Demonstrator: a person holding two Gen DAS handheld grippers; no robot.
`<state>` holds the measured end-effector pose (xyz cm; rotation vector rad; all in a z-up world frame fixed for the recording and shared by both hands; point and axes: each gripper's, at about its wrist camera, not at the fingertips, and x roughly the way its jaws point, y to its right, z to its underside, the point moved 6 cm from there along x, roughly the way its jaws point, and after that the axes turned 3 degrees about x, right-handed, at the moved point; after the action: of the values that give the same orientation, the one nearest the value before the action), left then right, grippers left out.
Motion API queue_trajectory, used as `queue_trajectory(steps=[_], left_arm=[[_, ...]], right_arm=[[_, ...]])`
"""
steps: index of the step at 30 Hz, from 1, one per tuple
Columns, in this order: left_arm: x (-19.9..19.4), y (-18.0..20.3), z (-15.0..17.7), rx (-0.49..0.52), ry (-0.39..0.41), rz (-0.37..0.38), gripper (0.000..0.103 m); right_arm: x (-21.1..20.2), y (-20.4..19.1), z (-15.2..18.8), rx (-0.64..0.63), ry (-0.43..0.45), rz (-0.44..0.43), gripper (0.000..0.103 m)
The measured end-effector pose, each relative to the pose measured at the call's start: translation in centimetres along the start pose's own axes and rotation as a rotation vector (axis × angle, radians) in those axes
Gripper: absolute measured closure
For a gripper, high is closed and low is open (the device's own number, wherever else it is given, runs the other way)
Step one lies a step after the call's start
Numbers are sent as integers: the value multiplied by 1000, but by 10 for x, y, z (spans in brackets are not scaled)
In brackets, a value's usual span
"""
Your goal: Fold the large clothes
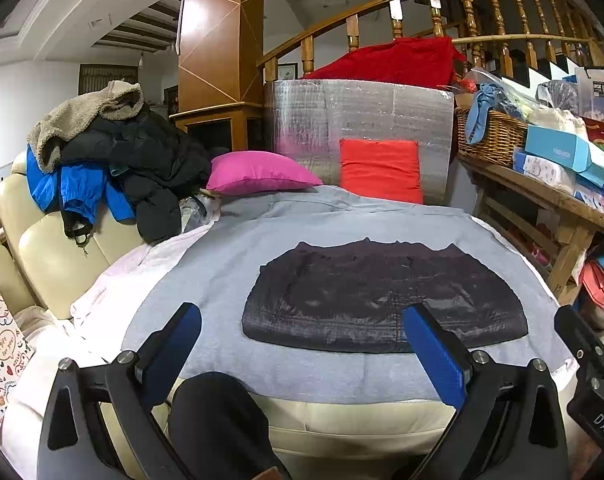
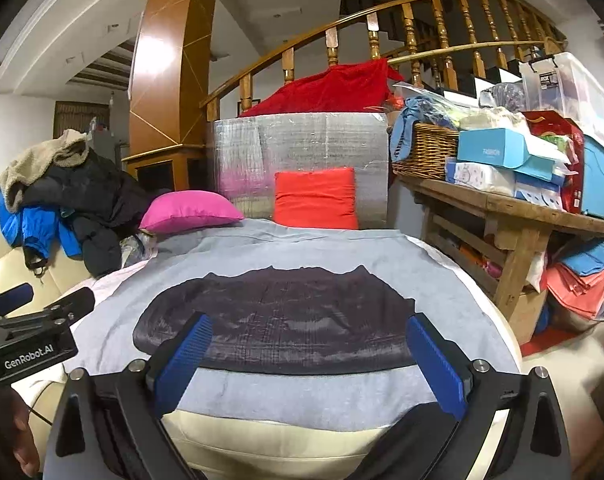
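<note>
A dark grey folded garment point(image 1: 382, 300) point(image 2: 278, 320) lies flat on a light grey sheet point(image 1: 222, 280) point(image 2: 310, 396) spread over a cream sofa. My left gripper point(image 1: 302, 320) hovers above the sheet's near edge, jaws wide apart with nothing between the blue pads point(image 1: 170, 352). My right gripper point(image 2: 308, 328) sits just to the right of it, also open and empty, over the garment's near hem. Each gripper shows at the edge of the other's view: the right gripper point(image 1: 590, 344) and the left gripper point(image 2: 34, 304).
A heap of jackets point(image 1: 114, 152) rests on the sofa back at left. A pink cushion point(image 1: 258, 172) and an orange cushion point(image 1: 382, 168) lean against a silver foil box point(image 1: 358, 120). A cluttered wooden table point(image 2: 514, 208) stands at right. A dark-clad knee point(image 1: 218, 420) is below.
</note>
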<state>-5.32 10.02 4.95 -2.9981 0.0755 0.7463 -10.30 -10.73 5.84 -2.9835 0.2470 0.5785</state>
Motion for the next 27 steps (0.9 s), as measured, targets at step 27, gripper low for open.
queue_trajectory(steps=[27], left_arm=[[16, 10, 27, 55, -95, -16, 0]], right_arm=[[12, 0, 19, -9, -116, 41, 4]])
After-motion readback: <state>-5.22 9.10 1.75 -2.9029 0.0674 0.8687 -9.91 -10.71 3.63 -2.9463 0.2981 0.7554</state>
